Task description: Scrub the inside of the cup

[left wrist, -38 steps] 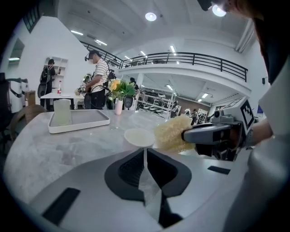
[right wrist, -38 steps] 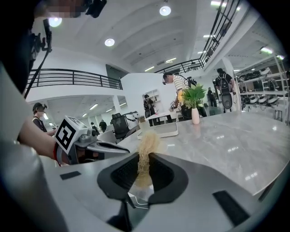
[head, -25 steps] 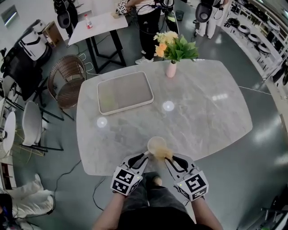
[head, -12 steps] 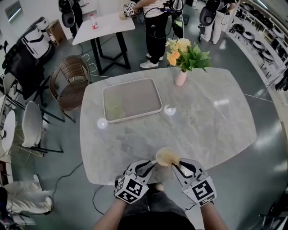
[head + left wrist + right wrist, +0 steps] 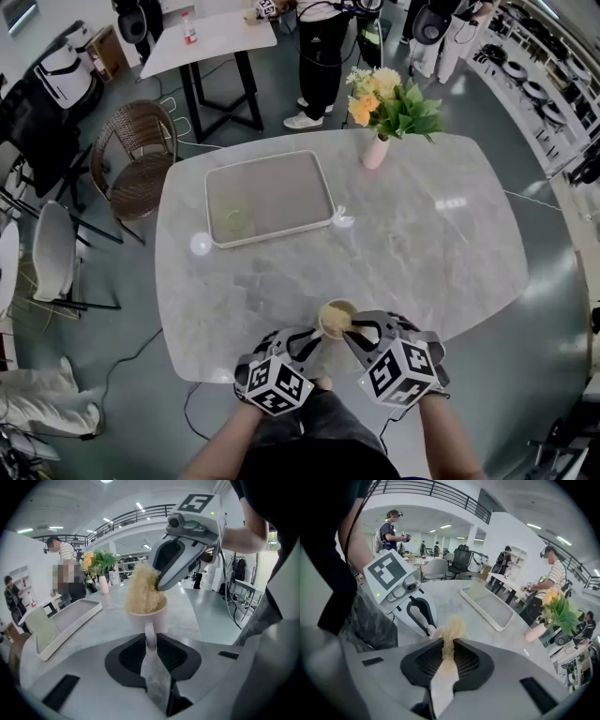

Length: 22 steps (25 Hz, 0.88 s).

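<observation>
A pale cup (image 5: 336,319) stands near the front edge of the marble table (image 5: 431,253). My left gripper (image 5: 314,337) is shut on the cup's handle (image 5: 150,633), which shows upright between its jaws. My right gripper (image 5: 350,334) is shut on a yellowish fibrous scrubber (image 5: 449,631). The scrubber (image 5: 142,591) is pushed into the cup's (image 5: 149,617) mouth and bulges above the rim. In the left gripper view the right gripper (image 5: 160,584) leans over the cup from the right. In the right gripper view the left gripper (image 5: 425,626) sits just behind the scrubber. The cup's inside is hidden.
A grey rimmed tray (image 5: 272,164) lies at the back left with a greenish pad (image 5: 234,223) in it. A pink vase of flowers (image 5: 375,150) stands at the far edge. A wicker chair (image 5: 136,173) and standing people are beyond the table.
The right gripper has swung in closer over the cup, and the scrubber sits lower in the cup's mouth. The left gripper keeps its hold on the handle.
</observation>
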Available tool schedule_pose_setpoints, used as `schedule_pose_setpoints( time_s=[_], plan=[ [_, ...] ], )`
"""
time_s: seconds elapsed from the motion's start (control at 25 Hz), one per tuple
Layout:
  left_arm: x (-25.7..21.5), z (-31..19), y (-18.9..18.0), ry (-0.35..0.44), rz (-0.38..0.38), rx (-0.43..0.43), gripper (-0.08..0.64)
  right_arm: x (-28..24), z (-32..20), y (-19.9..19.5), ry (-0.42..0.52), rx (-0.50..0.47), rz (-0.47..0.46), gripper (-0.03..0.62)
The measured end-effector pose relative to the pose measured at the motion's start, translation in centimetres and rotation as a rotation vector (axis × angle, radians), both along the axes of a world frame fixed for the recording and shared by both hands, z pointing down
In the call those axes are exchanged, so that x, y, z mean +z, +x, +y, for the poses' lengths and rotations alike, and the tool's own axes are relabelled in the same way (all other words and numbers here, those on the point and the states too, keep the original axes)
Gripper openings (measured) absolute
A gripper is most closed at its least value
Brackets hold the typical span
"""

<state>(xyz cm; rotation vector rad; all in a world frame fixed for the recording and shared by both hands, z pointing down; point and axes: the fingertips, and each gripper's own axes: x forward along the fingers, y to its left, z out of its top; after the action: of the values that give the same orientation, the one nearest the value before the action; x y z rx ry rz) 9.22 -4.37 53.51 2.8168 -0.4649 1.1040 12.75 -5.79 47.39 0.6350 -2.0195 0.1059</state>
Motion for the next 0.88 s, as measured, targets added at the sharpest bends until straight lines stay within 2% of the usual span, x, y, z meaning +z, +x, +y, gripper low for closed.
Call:
schedule_pose_setpoints(
  time_s=[0.24, 0.6, 0.88],
  plan=[
    [0.54, -0.3, 0.37, 0.015, -0.01, 0.001, 0.066, -0.13, -0.03, 0.57, -0.09, -0.037, 0.029, 0.06],
    [0.51, -0.45, 0.38, 0.015, 0.01, -0.019, 0.06, -0.18, 0.17, 0.91, -0.11, -0.047, 0.073, 0.061],
    [0.34, -0.47, 0.35, 0.015, 0.018, -0.022, 0.06, 0.46, -0.17, 0.81, -0.166, -0.05, 0.115, 0.061]
  ],
)
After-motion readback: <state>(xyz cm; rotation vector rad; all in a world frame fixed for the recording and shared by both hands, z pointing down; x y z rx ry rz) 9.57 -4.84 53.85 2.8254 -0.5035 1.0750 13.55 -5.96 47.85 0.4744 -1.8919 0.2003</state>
